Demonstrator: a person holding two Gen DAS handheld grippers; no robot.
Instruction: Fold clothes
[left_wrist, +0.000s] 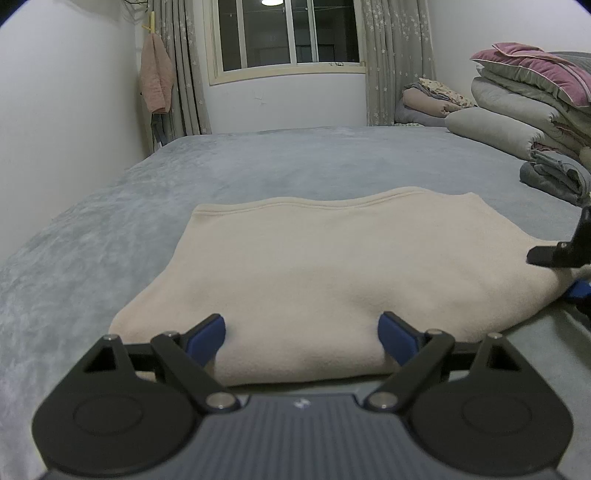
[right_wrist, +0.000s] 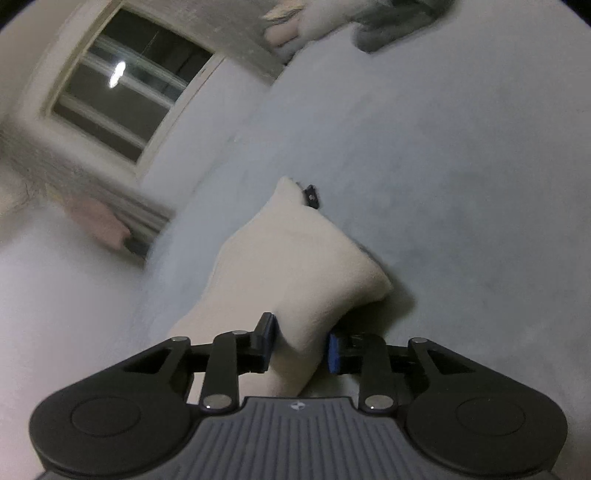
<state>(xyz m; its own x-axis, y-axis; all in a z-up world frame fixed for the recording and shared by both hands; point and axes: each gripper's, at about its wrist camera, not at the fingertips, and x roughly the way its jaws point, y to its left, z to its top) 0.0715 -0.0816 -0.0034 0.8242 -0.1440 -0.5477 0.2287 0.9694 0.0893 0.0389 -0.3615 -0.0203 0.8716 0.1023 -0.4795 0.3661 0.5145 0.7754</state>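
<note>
While open bed (left_wrist: 295, 158) lies beyond, right tool (right_wrist: 301, 343) pinches garment (left_wrist: 332, 277) edge.

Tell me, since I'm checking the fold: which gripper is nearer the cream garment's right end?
Right. The right gripper has the cream garment bunched between its fingers at that end; the left gripper straddles the near edge mid-width, open.

Right gripper (right_wrist: 300, 341) — blue pads pinching a fold of cream garment (right_wrist: 295, 266); grey bedspread (right_wrist: 443, 166) beneath — window (right_wrist: 125, 92) upper left, tilted.
</note>
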